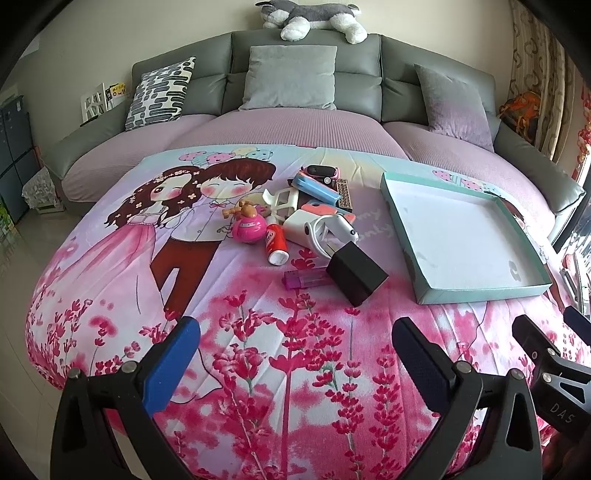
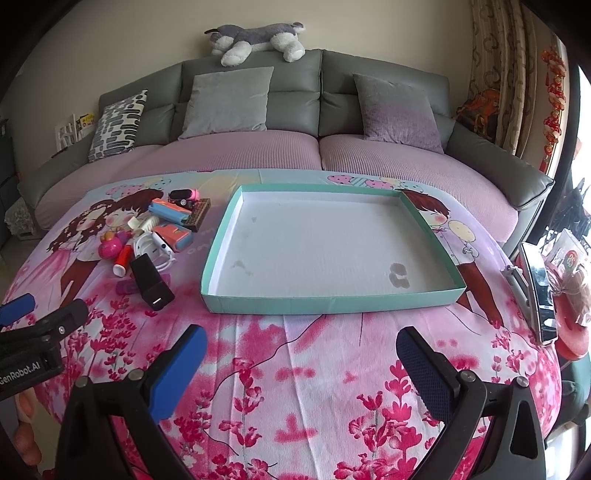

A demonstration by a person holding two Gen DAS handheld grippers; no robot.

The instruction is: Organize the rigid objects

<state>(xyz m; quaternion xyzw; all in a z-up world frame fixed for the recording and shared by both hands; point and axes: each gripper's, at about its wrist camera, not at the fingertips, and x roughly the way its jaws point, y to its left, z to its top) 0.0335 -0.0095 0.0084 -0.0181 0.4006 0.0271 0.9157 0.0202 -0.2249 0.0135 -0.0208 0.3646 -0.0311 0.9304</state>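
Observation:
A heap of small rigid items lies on the pink cartoon blanket: a black charger block, a purple lighter, a red-capped tube, a pink round toy, a white gadget, a blue case. A shallow teal tray with a white floor stands to their right and holds nothing. My left gripper is open and empty, short of the heap. My right gripper is open and empty, just in front of the tray.
A grey sofa with cushions and a plush dog runs behind the blanket-covered surface. At the right edge sit a chrome object and red clutter. The right gripper's tip shows in the left wrist view.

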